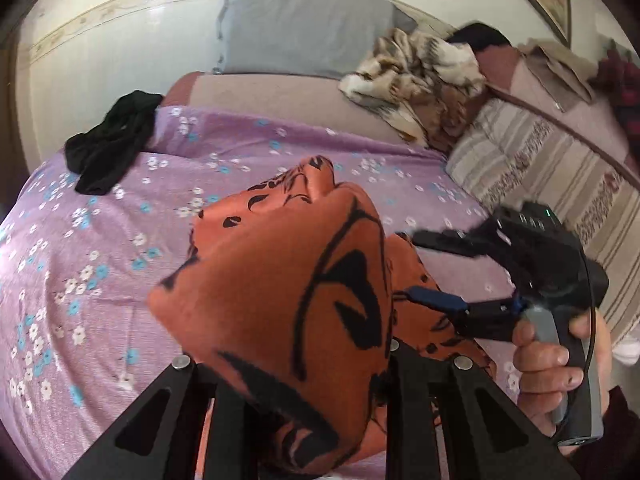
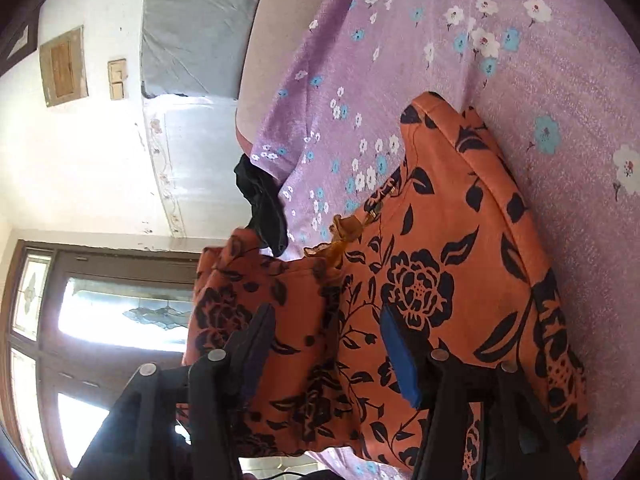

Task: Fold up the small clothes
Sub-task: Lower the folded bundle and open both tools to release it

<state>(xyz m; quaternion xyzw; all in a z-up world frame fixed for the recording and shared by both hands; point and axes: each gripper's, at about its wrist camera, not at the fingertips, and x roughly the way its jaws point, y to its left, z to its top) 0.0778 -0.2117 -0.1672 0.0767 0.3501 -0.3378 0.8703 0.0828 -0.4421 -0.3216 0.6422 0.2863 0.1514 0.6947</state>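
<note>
An orange garment with a black flower print hangs lifted over the purple flowered bedsheet. My left gripper is shut on the orange garment, whose cloth drapes over and hides the fingertips. My right gripper appears at the right in the left wrist view, held by a hand, its fingers spread open beside the garment's edge. In the right wrist view the right gripper is open, with the garment lying between and past its fingers. A black garment lies crumpled at the bed's far left.
A grey pillow leans on the wall at the head. A brown and white blanket is heaped at the far right beside a striped cushion. The right wrist view shows the wall and a glass door.
</note>
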